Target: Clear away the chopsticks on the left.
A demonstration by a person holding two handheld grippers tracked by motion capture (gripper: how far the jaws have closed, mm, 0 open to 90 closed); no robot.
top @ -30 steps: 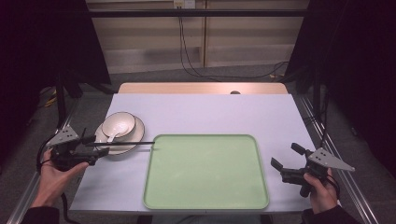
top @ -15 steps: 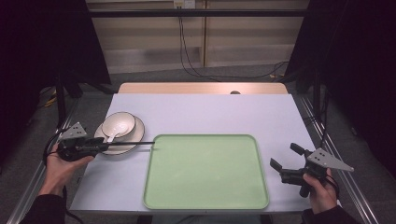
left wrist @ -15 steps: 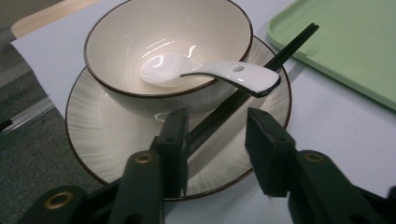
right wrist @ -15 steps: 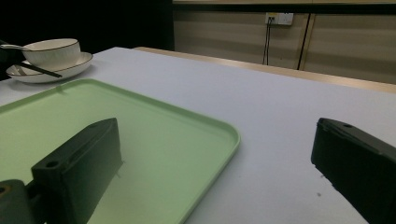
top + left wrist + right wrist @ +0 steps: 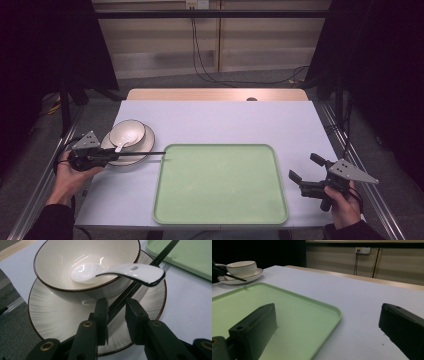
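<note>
- Pale desk [image 5: 220, 117] carries a green tray [image 5: 220, 187], bare, at its near edge.
- Chopsticks [image 5: 140, 277] lie across the plate [image 5: 50, 315] by the left edge, tips just reaching the tray; nothing looks moved onto it yet.
- Left gripper [image 5: 117, 312] straddles them, jaws narrow but not pinching.
- Right gripper [image 5: 305, 180] hangs wide, holding nothing.

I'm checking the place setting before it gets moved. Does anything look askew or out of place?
Only the black chopsticks: they lie across the plate rim, tips reaching over the green tray edge. The spoon rests in the bowl; nothing spilled or damaged.
</note>
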